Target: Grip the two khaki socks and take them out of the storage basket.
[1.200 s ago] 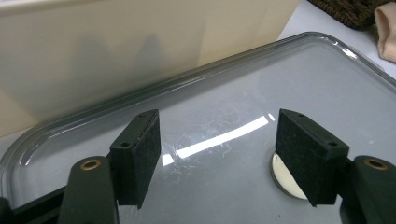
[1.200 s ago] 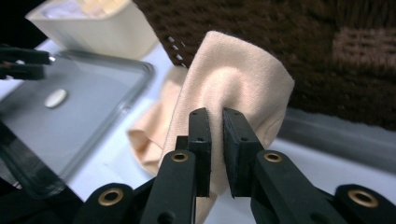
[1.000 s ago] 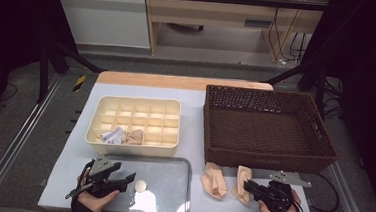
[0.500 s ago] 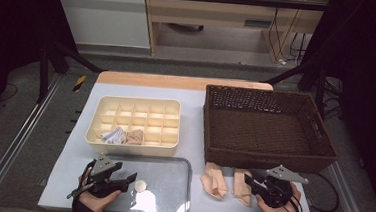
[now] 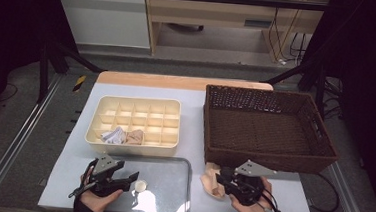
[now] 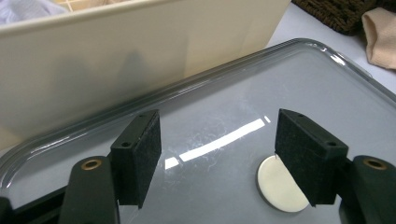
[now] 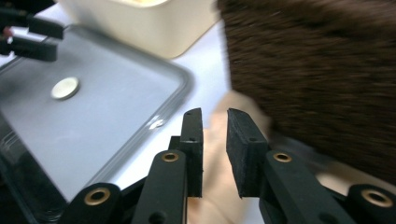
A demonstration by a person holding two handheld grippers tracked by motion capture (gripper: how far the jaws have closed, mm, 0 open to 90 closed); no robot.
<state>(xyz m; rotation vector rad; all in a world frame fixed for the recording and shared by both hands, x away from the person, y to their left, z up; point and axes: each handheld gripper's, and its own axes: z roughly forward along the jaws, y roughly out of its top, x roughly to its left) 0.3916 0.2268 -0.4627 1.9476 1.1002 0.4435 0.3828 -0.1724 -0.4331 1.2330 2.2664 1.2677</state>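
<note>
My right claw [image 5: 222, 179] hovers over the beige socks [image 5: 211, 182], which lie at the wicker basket's [image 5: 267, 156] seven o'clock corner; its jaws have just been narrowing, a slim gap left, cloth below them (whether pinched, I cannot tell). At nine o'clock, my left claw [image 6: 217, 156] gapes above the clear lid [image 5: 170, 185].

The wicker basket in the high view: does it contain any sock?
No, the brown wicker basket shows a bare woven floor, while the beige sock lies on the table in front of it.

Beige sock [image 5: 211, 182] bunched beside basket [image 5: 267, 159]
</note>
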